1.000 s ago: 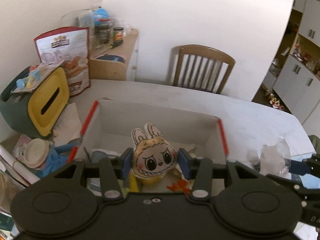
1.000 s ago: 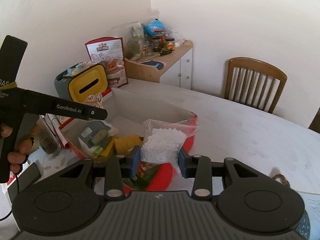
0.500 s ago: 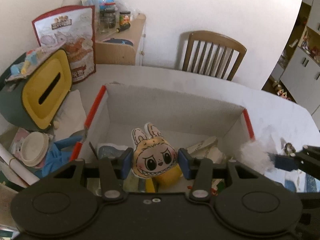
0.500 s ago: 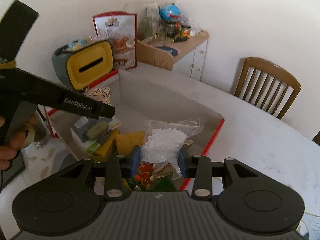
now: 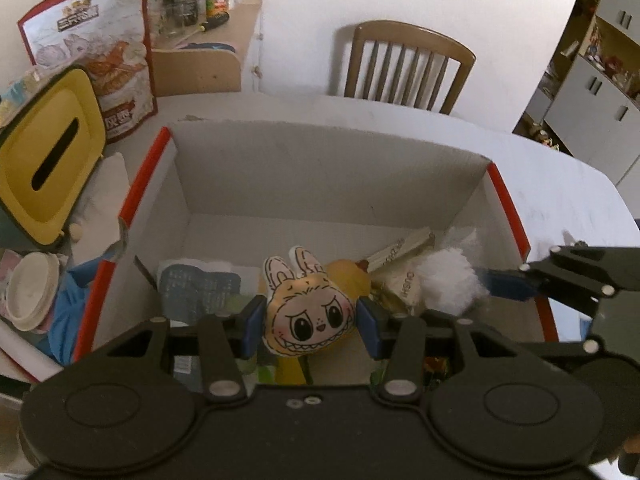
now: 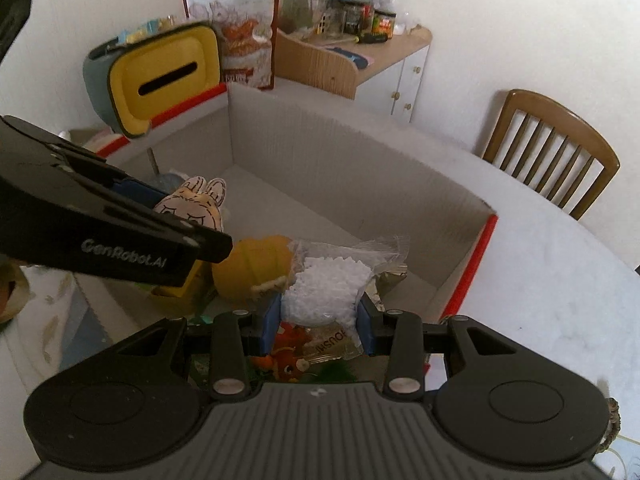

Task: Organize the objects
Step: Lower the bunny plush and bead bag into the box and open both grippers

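Note:
A white cardboard box [image 5: 320,168] with red-edged flaps sits on the table. My left gripper [image 5: 310,326] is shut on a yellow rabbit-eared plush toy [image 5: 308,312], held low inside the box. My right gripper [image 6: 319,316] is shut on a clear bag of white pellets [image 6: 326,288], also down in the box [image 6: 360,160] near its right wall. The bag [image 5: 448,280] and the toy [image 6: 192,208] each show in the other wrist view. A yellow round toy [image 6: 252,268], snack packets and a blue-printed pack [image 5: 196,284] lie on the box floor.
A yellow and grey tissue box [image 5: 44,152] and a printed snack bag [image 5: 100,52] stand left of the box. A wooden chair [image 5: 408,64] is behind the table, a small cabinet [image 6: 360,60] with jars at the back. White table surface [image 6: 540,280] lies to the right.
Both grippers have moved forward and down into the box with their loads. The plush toy and the pellet bag now sit low above the items on the box floor.

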The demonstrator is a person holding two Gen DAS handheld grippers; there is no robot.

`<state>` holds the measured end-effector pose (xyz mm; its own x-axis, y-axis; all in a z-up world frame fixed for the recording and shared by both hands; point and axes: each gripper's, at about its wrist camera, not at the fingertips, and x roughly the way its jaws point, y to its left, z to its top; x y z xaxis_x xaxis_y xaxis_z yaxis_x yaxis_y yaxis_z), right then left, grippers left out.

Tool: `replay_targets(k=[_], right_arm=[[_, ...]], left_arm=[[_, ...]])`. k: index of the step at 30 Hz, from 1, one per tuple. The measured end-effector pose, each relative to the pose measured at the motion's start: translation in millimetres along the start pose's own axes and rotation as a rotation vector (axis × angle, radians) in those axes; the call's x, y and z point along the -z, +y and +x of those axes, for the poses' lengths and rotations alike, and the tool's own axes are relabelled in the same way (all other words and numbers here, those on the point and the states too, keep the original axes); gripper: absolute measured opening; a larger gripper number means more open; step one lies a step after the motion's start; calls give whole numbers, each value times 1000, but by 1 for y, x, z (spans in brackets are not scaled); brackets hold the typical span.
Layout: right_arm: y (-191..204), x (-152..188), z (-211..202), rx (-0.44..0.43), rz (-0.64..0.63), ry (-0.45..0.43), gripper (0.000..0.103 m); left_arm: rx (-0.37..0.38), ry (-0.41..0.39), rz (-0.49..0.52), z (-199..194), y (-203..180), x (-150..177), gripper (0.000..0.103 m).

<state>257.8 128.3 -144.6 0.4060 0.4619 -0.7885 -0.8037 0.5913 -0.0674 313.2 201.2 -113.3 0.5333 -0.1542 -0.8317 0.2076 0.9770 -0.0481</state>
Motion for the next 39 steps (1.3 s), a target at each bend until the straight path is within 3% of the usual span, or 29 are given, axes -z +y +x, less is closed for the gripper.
replay_targets(k=[9,18,21,24,29,39], right_arm=[[3,5,11,-8,-49,25,39],[0,6,14,-16,-56,42,40],[-1,6,11,-33,-55,39,43],[0,6,5,-35,-65,21,53],[2,9,-5,-25,-79,6,56],[-7,10,-39,-63,-27,-54,56]], left_arm=[[28,47,71,11,-4,8,47],[29,100,77,22,-1,15,48],[29,108,73,23,1,14,48],[31,110,70,23,3,15,49],[28,107,50,23,6,16,66],[41,61,25,7,5,22,74]])
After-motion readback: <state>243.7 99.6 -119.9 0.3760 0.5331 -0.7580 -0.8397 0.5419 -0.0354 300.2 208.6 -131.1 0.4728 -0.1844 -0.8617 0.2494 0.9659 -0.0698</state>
